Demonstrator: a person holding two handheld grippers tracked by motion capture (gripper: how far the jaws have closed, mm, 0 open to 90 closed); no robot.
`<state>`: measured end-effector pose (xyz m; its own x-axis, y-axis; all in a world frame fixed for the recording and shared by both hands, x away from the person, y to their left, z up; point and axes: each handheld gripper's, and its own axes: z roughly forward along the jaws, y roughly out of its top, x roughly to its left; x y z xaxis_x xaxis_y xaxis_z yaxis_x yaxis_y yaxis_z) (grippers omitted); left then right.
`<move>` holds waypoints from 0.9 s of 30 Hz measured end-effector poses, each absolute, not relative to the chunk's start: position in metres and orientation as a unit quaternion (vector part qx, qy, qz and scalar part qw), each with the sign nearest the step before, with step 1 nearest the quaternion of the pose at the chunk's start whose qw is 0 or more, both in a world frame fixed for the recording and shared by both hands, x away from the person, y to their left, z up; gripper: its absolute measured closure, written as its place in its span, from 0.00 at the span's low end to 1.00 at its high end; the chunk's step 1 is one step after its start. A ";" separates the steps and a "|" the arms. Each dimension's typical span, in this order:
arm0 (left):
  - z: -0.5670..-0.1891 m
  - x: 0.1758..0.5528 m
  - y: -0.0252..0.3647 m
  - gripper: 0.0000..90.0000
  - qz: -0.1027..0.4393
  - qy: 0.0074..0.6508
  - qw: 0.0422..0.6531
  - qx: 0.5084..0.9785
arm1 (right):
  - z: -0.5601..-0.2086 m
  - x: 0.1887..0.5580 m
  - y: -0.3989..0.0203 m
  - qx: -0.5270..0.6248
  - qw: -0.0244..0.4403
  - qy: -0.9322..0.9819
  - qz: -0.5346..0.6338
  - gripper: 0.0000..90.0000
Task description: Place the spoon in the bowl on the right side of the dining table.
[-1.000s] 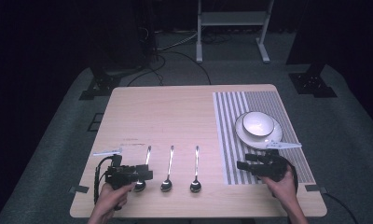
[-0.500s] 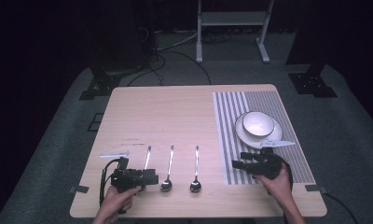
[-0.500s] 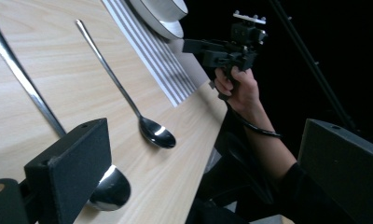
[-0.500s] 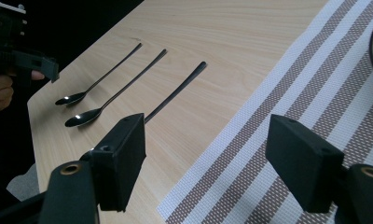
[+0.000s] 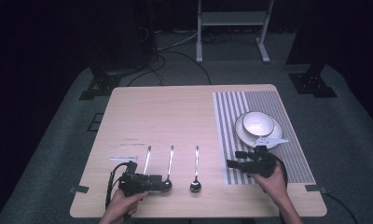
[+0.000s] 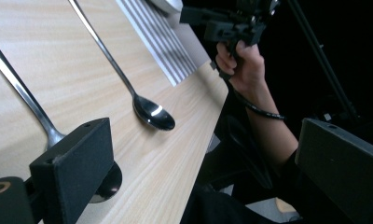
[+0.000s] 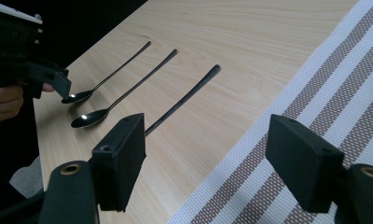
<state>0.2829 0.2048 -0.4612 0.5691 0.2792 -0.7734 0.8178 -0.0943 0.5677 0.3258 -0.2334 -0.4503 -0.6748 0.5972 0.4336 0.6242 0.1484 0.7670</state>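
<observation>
Step in hand looks like the approach to a pick. The left tool (image 5: 159, 181) sits low at the near desk (image 5: 175, 112) edge, jaws spread wide, right by the bowls of the left spoon (image 5: 147, 160) and middle spoon (image 5: 169, 163). In the left gripper view one jaw covers the bowl end of the middle spoon (image 6: 17, 84), while the right spoon (image 6: 147, 111) lies clear beyond it. Nothing is held.

The right tool (image 5: 233, 163) hovers over the near corner of the striped placemat (image 5: 287, 154), just right of the right spoon (image 5: 196, 173), jaws also wide and empty. A bowl on a plate (image 5: 258, 125) sits on the placemat, behind that tool.

Three spoons lie side by side left of the placemat, handles pointing away from the person.

Next move, as a guess: the left tool needs to settle around one handle near the bowl, jaws either side of it, then close. The spoons lie flat and thin, so a jaw must get low to the desk.
</observation>
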 end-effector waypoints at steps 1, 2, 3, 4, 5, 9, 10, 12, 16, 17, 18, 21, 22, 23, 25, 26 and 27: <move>-0.462 0.282 0.204 0.04 -0.247 0.395 0.544 0.698 | -0.450 0.326 -0.232 -0.401 0.013 -0.758 -0.513 0.31; -0.463 0.282 0.203 0.04 -0.245 0.394 0.540 0.702 | -0.450 0.327 -0.231 -0.401 0.013 -0.759 -0.513 0.31; -0.464 0.282 0.202 0.04 -0.245 0.395 0.537 0.703 | -0.449 0.328 -0.230 -0.399 0.013 -0.760 -0.514 0.31; -0.465 0.282 0.201 0.04 -0.247 0.396 0.536 0.704 | -0.449 0.328 -0.228 -0.397 0.014 -0.761 -0.514 0.31; -0.466 0.281 0.200 0.04 -0.248 0.397 0.532 0.705 | -0.448 0.328 -0.227 -0.395 0.014 -0.762 -0.513 0.31; -0.470 0.281 0.197 0.04 -0.252 0.396 0.523 0.711 | -0.447 0.330 -0.222 -0.389 0.014 -0.765 -0.514 0.31; -0.471 0.280 0.196 0.04 -0.257 0.397 0.522 0.710 | -0.447 0.330 -0.221 -0.389 0.016 -0.764 -0.514 0.31; -0.472 0.280 0.195 0.04 -0.259 0.397 0.521 0.710 | -0.446 0.330 -0.219 -0.388 0.017 -0.765 -0.515 0.31; -0.475 0.279 0.192 0.04 -0.263 0.398 0.510 0.715 | -0.444 0.330 -0.216 -0.383 0.018 -0.766 -0.516 0.31; -0.476 0.279 0.191 0.04 -0.264 0.400 0.506 0.717 | -0.444 0.330 -0.216 -0.383 0.018 -0.766 -0.516 0.31; -0.477 0.279 0.190 0.04 -0.262 0.402 0.503 0.719 | -0.444 0.331 -0.215 -0.381 0.017 -0.767 -0.516 0.31; -0.481 0.279 0.188 0.05 -0.261 0.409 0.496 0.720 | -0.440 0.331 -0.212 -0.378 0.014 -0.768 -0.516 0.31; -0.483 0.279 0.187 0.05 -0.260 0.411 0.492 0.722 | -0.440 0.331 -0.212 -0.378 0.014 -0.768 -0.516 0.31; -0.484 0.278 0.186 0.05 -0.258 0.415 0.486 0.725 | -0.440 0.332 -0.211 -0.377 0.013 -0.768 -0.517 0.31; -0.485 0.278 0.186 0.05 -0.256 0.416 0.483 0.727 | -0.438 0.332 -0.209 -0.374 0.012 -0.771 -0.516 0.31; -0.486 0.277 0.185 0.05 -0.254 0.416 0.482 0.728 | -0.437 0.333 -0.207 -0.373 0.013 -0.772 -0.515 0.31; -0.486 0.277 0.185 0.05 -0.254 0.417 0.482 0.728 | -0.437 0.333 -0.206 -0.371 0.013 -0.773 -0.515 0.31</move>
